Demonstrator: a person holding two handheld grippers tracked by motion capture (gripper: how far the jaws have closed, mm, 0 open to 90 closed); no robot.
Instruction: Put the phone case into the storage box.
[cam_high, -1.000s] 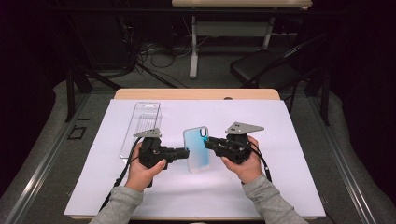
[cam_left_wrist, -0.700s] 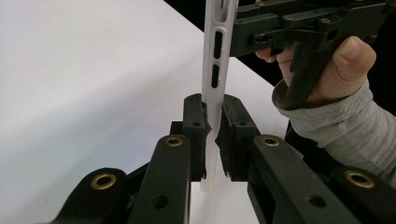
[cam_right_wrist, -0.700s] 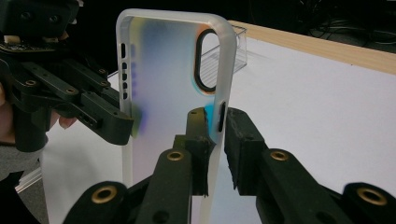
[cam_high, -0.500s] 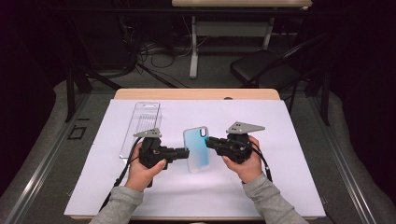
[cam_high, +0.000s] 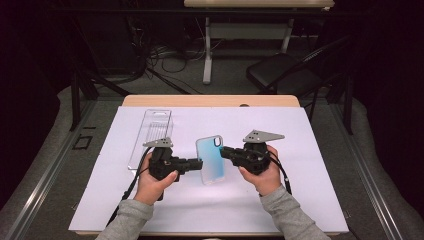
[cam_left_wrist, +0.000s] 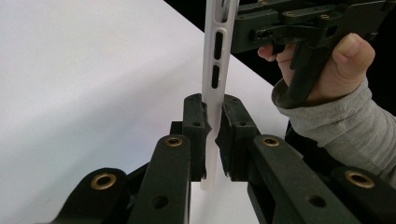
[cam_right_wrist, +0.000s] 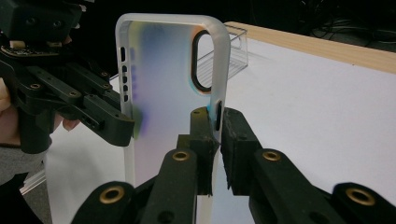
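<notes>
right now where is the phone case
In the high view the phone case is at mid-table, held above the white sheet between the left tool and right tool, each clamping one long edge.

A: How many grippers appear, and how many hands?

B: Two grippers: a left gripper (cam_high: 199, 163) and a right gripper (cam_high: 223, 151), each with two black jaws. Two hands: a left hand (cam_high: 152, 181) and a right hand (cam_high: 263, 175), with two grey sleeves.

A: How many phone cases?

B: One phone case (cam_high: 210, 160), translucent with a blue tint, carrying one oval camera opening.

A: And clear containers?

B: One clear plastic tray (cam_high: 151, 131).

A: Furniture?

B: One table (cam_high: 210, 101) bearing one white sheet (cam_high: 310, 165); one dark chair (cam_high: 280, 75) behind it; one second table (cam_high: 260, 4) at the far edge.

A: Grey three-cornered plates?

B: Two, one atop each gripper.
</notes>
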